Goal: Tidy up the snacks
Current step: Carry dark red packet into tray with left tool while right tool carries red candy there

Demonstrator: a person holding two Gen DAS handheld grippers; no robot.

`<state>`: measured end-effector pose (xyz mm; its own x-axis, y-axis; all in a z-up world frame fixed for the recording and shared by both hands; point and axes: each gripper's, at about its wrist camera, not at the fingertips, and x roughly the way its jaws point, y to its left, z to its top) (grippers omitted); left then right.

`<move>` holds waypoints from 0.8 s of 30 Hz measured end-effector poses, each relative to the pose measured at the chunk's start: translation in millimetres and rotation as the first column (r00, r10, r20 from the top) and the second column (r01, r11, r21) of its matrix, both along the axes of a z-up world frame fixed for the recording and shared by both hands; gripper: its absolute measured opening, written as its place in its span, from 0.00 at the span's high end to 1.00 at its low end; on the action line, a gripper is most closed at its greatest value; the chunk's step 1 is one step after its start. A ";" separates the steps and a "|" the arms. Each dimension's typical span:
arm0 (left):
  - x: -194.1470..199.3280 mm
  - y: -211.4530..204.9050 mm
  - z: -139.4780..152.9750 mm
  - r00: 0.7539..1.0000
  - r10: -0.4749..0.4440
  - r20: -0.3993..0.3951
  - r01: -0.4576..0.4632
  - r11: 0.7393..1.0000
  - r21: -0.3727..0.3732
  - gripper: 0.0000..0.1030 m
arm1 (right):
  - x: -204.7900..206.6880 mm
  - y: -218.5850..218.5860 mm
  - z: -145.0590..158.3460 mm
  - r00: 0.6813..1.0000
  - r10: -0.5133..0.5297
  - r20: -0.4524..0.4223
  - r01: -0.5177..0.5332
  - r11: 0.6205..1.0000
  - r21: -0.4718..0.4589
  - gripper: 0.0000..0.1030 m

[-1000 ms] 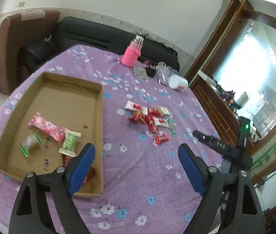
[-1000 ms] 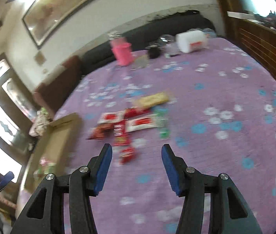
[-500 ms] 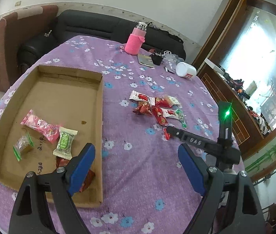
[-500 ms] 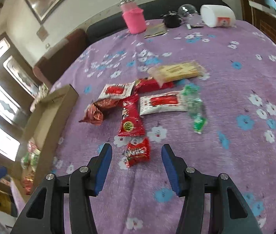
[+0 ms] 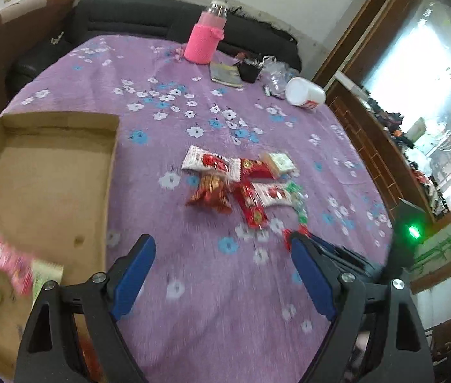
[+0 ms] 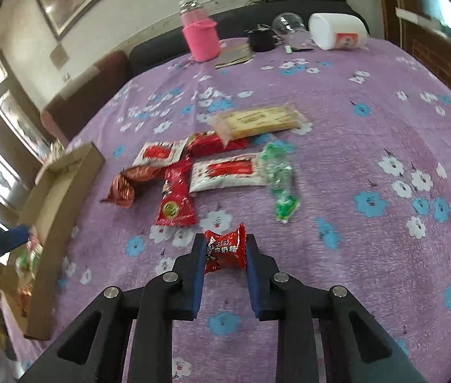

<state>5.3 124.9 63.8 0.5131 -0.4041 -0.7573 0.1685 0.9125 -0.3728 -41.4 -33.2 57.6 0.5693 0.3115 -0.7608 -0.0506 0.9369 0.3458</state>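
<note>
My right gripper (image 6: pixel 225 247) is shut on a small red candy packet (image 6: pixel 225 250) at the near edge of the snack pile. The pile holds a long red packet (image 6: pixel 176 201), a white-and-red packet (image 6: pixel 227 174), a green wrapper (image 6: pixel 279 180), a tan wafer pack (image 6: pixel 257 121) and a crinkled red-gold packet (image 6: pixel 125 185). My left gripper (image 5: pixel 222 265) is open and empty above the purple cloth, between the cardboard tray (image 5: pixel 50 172) and the pile (image 5: pixel 241 182). The tray holds a pink packet (image 5: pixel 5 263) and other blurred snacks.
A pink bottle (image 6: pixel 200 33), a black cup (image 6: pixel 262 40), a clear cup (image 6: pixel 289 27) and a white jar (image 6: pixel 337 32) stand at the table's far edge. A sofa lies behind. The tray's wall (image 6: pixel 62 191) is left of the pile. A wooden cabinet (image 5: pixel 385 146) is to the right.
My right gripper moved forward and closed on the small red candy packet. My left gripper shifted right and nearer the pile, staying open.
</note>
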 end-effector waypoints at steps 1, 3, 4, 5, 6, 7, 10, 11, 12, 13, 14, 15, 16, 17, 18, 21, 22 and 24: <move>11.7 -4.5 -3.0 1.000 -0.011 -0.007 0.011 1.000 0.004 0.16 | 0.4 -2.1 -0.6 1.000 -0.003 -0.003 0.003 1.000 0.013 0.76; 31.5 -11.5 -9.3 1.000 -0.005 -0.021 0.006 0.999 0.039 0.17 | 1.6 -3.4 -3.3 1.000 -0.001 -0.020 0.002 1.000 0.028 0.76; 39.7 -15.5 -12.0 1.000 -0.006 -0.024 0.008 0.998 0.057 0.17 | 1.6 -2.8 -4.1 1.000 -0.001 -0.023 0.002 1.000 0.028 0.76; 47.5 -20.1 -15.0 1.000 -0.017 -0.022 0.018 0.997 0.071 0.17 | 1.8 -1.5 -3.8 1.000 -0.001 -0.022 0.002 1.000 0.026 0.76; 53.3 -23.2 -18.2 1.000 -0.021 -0.020 0.023 0.996 0.087 0.17 | 2.0 -0.8 -3.5 1.000 0.002 -0.021 -0.001 1.000 0.029 0.76; 59.5 -27.0 -22.8 1.000 -0.022 -0.020 0.024 0.993 0.113 0.17 | 2.3 -0.1 -3.6 1.000 0.004 -0.022 -0.004 0.999 0.035 0.76; 74.1 -36.5 -40.4 0.998 -0.036 -0.047 0.043 0.986 0.161 0.17 | 1.6 0.9 -3.1 1.000 0.005 -0.021 -0.004 0.999 0.039 0.76; 77.2 -38.4 -45.4 0.997 -0.041 -0.059 0.050 0.985 0.163 0.17 | 1.4 1.1 -2.9 1.000 0.005 -0.021 -0.005 0.999 0.041 0.76; 79.8 -40.7 -50.6 0.996 -0.049 -0.071 0.060 0.985 0.160 0.17 | 1.3 1.2 -3.2 1.000 0.005 -0.020 -0.005 0.999 0.041 0.76; 81.5 -42.6 -53.7 0.996 -0.054 -0.076 0.065 0.986 0.156 0.17 | 2.0 1.6 -2.9 1.000 0.006 -0.019 -0.005 0.999 0.042 0.76; 82.9 -44.5 -57.0 0.995 -0.059 -0.079 0.070 0.986 0.151 0.17 | 1.9 1.9 -2.7 1.000 0.007 -0.017 -0.006 0.999 0.043 0.76; 83.7 -46.4 -59.1 0.995 -0.062 -0.081 0.074 0.986 0.147 0.17 | 2.4 2.1 -2.7 1.000 0.009 -0.017 -0.008 0.999 0.044 0.76; 84.4 -47.6 -61.5 0.994 -0.064 -0.083 0.075 0.987 0.145 0.26 | 2.3 2.4 -2.7 1.000 0.010 -0.017 -0.009 0.999 0.045 0.76; 83.3 -49.0 -61.1 0.996 -0.055 -0.065 0.065 0.983 0.174 0.45 | 2.5 2.5 -2.7 1.000 0.011 -0.017 -0.010 0.999 0.045 0.76; 81.6 -51.0 -60.7 0.997 -0.059 -0.057 0.069 0.979 0.193 0.62 | 2.9 2.4 -2.8 1.000 0.012 -0.017 -0.011 0.999 0.047 0.76; 76.9 -49.3 -58.7 0.996 -0.064 -0.055 0.073 0.979 0.189 0.65 | 3.3 1.7 -2.0 1.000 0.014 -0.013 -0.013 0.998 0.056 0.76; 73.3 -47.0 -55.3 0.997 -0.059 -0.043 0.066 0.981 0.185 0.65 | 3.2 1.3 -0.8 1.000 0.017 -0.005 -0.017 0.998 0.066 0.76; 67.6 -41.4 -48.8 0.998 -0.050 -0.030 0.054 0.987 0.150 0.65 | 2.4 0.4 1.2 1.000 0.025 0.011 -0.025 0.996 0.089 0.76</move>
<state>72.9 83.4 14.9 0.4732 -0.3102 -0.8245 0.2094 0.9487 -0.2368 -38.9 -32.7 58.8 0.5678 0.3921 -0.7238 -0.0774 0.9008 0.4272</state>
